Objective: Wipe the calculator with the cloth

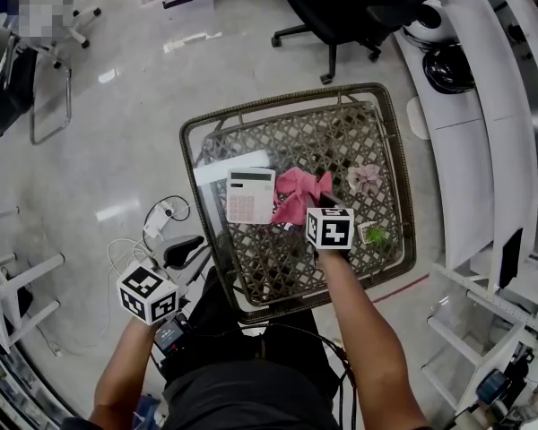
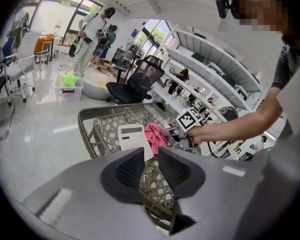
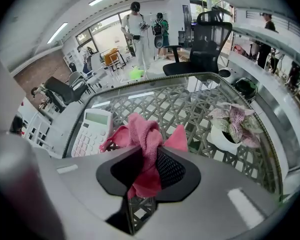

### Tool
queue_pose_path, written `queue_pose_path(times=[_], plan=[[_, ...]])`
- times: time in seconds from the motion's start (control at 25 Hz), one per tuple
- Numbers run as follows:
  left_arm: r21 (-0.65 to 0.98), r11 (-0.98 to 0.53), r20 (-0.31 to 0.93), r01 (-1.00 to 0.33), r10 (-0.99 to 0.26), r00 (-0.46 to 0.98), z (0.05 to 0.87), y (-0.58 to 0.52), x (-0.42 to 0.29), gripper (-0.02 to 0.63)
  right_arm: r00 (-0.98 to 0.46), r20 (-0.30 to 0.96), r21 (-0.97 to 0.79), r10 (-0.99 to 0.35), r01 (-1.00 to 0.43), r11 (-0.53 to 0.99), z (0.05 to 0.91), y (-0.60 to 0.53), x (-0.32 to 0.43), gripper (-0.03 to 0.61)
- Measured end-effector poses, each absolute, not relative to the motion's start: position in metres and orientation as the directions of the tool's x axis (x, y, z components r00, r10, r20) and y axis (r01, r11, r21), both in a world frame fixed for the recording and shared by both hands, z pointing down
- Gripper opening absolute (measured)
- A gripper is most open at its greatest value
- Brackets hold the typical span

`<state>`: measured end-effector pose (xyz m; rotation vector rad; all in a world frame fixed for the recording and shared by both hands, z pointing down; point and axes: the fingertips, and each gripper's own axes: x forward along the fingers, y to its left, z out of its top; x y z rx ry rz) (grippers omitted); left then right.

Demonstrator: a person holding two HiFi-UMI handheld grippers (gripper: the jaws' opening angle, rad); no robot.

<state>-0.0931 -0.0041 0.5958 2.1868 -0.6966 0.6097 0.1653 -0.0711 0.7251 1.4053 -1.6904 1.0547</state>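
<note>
A white calculator (image 1: pixel 250 195) (image 3: pixel 92 131) lies on the left part of a glass-topped wicker table (image 1: pixel 287 101). My right gripper (image 1: pixel 316 204) (image 3: pixel 149 169) is shut on a pink cloth (image 1: pixel 298 195) (image 3: pixel 145 134) bunched between its jaws. The cloth hangs just right of the calculator, its edge reaching the calculator's right side. My left gripper (image 1: pixel 184 249) (image 2: pixel 151 169) hovers off the table's near-left corner, open by a narrow gap with nothing between the jaws. From the left gripper view the calculator (image 2: pixel 132 139), the cloth (image 2: pixel 155 136) and the right gripper (image 2: pixel 177 131) all show.
A small potted plant with pink-green leaves (image 1: pixel 368 179) (image 3: pixel 235 124) stands on the table's right side, with a green item (image 1: pixel 377 236) nearer me. A paper sheet (image 1: pixel 220 168) lies beside the calculator. Behind the table is a black office chair (image 1: pixel 359 7). Cables (image 1: pixel 152 227) lie on the floor at left.
</note>
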Motion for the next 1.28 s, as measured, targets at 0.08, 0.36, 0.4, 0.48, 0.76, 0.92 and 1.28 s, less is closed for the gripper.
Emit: queue_pose_path(times=[0.08, 0.36, 0.4, 0.48, 0.76, 0.92, 1.28], plan=[[0.509, -0.572, 0.612, -0.643, -0.285, 0.738, 0.597, -0.003, -0.093, 0.109, -0.188, 0.891, -0.162, -0.413, -0.982, 0.097, 0.729, -0.068, 0.164, 0.078], [0.506, -0.576, 0.608, -0.642, -0.289, 0.739, 0.595, -0.002, -0.094, 0.109, -0.181, 0.898, -0.16, -0.401, -0.983, 0.085, 0.729, -0.063, 0.166, 0.078], [0.506, -0.576, 0.608, -0.642, -0.29, 0.739, 0.596, -0.002, -0.095, 0.109, -0.182, 0.896, -0.16, -0.406, -0.983, 0.089, 0.727, -0.063, 0.164, 0.078], [0.506, -0.575, 0.607, -0.643, -0.292, 0.739, 0.596, -0.001, -0.096, 0.108, -0.194, 0.887, -0.161, -0.419, -0.981, 0.112, 0.723, -0.063, 0.157, 0.078], [0.506, -0.574, 0.608, -0.644, -0.293, 0.738, 0.596, 0.007, -0.099, 0.108, -0.266, 0.856, -0.13, -0.444, -0.941, 0.313, 0.717, -0.051, 0.096, 0.078], [0.504, -0.571, 0.607, -0.648, -0.299, 0.736, 0.595, 0.009, -0.103, 0.107, -0.309, 0.854, -0.082, -0.419, -0.875, 0.478, 0.722, -0.036, 0.057, 0.078], [0.5, -0.569, 0.602, -0.653, -0.314, 0.735, 0.592, 0.021, -0.113, 0.107, -0.352, 0.874, -0.004, -0.334, -0.694, 0.72, 0.719, -0.023, -0.008, 0.08]])
